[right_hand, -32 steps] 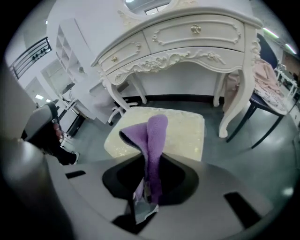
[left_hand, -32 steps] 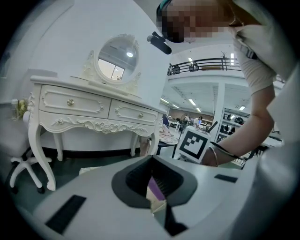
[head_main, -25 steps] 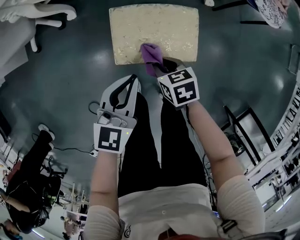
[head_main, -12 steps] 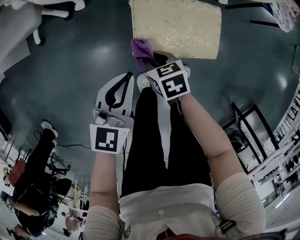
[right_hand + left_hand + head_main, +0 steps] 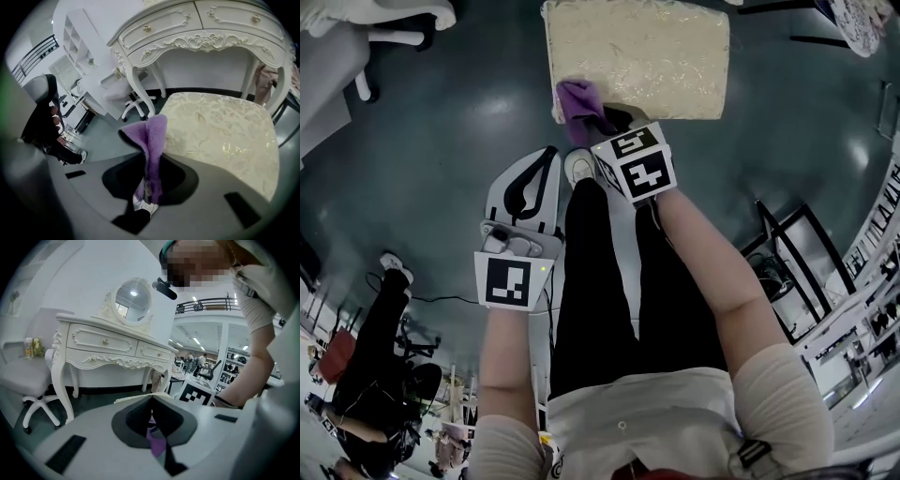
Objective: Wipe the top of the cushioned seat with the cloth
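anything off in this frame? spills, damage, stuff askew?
Nothing spilled or damaged. One oddity: the cloth, clamped in the right gripper, sits at the cushioned seat's near-left corner, partly hanging past the edge over the floor rather than flat on the top. The left gripper is shut, empty.

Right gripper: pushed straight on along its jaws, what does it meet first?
The right gripper is shut on the cloth, so the cloth leads. It would likely meet the seat at its near-left corner first. Whether it already touches is unclear. The dresser stands farther behind.
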`<state>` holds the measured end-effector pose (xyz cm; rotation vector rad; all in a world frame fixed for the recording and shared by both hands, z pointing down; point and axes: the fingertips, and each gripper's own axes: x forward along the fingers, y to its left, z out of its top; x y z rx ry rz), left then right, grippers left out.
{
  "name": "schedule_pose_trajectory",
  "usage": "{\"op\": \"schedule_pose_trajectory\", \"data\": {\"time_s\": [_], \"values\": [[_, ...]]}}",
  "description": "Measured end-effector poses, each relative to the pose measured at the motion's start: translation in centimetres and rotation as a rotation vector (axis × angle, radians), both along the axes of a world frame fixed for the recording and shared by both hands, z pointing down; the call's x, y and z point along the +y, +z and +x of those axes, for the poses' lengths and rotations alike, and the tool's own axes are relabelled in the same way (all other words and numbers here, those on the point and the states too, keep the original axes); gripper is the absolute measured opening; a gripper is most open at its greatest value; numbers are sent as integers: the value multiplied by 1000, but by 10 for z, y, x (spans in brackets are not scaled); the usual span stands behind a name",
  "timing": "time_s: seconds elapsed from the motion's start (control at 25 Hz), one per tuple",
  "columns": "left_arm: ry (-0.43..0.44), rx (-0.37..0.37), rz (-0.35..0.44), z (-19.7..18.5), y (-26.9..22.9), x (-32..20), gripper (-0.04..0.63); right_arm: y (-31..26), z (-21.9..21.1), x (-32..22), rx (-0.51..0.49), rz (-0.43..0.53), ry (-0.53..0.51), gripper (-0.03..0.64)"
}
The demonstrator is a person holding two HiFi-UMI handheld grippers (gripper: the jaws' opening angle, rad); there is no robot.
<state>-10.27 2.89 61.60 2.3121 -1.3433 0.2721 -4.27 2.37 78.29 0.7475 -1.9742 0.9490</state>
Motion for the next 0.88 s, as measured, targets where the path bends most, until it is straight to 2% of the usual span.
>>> {"op": "schedule_pose_trajectory", "data": {"time_s": [0.24, 0.4, 0.6, 0.88], "values": [[-22, 38, -9, 34, 0, -1, 14, -2, 35, -10, 31, 12, -18, 84], [3, 26, -21, 67, 3, 5, 14, -4, 66, -14, 48, 44, -19, 84], [49, 15, -23, 105, 7, 3, 14, -1, 107, -22, 44, 32, 21, 86], [18, 37, -33, 148, 7, -10, 14, -2, 157, -29, 39, 35, 33, 87]]}}
